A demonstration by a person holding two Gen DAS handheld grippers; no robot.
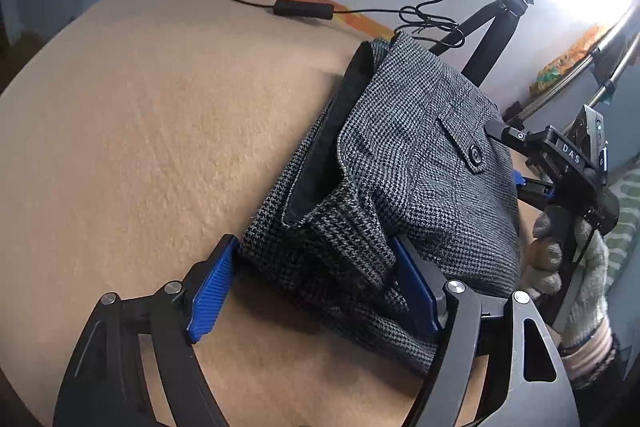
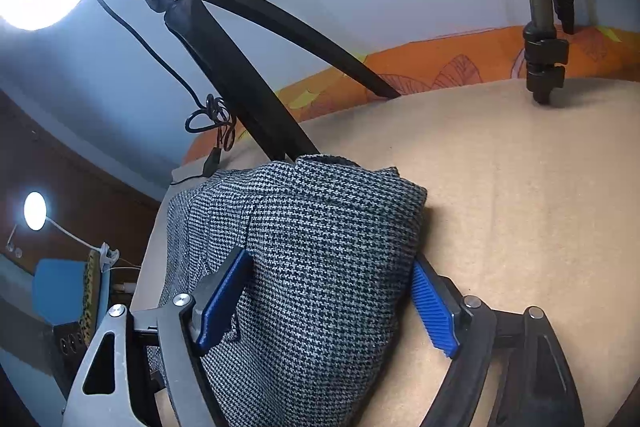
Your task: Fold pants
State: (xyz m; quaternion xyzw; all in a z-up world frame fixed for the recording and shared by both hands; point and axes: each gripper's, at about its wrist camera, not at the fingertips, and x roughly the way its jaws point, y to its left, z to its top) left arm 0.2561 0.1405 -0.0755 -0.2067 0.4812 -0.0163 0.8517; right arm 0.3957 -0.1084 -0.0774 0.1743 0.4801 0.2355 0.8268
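Note:
Grey houndstooth pants lie folded into a thick bundle on the tan felt table top; a buttoned pocket flap faces up. My left gripper stands open and straddles the bundle's near end, its blue pads beside the cloth and not squeezing it. In the right wrist view the pants fill the gap of my right gripper, which is open too, with one pad just clear of the cloth's edge. A gloved hand holds the right gripper at the bundle's far side.
A black tripod stands right behind the pants, its legs on the table top. A black cable with an inline box runs along the back edge. A second stand's foot rests at the back right, before an orange cloth.

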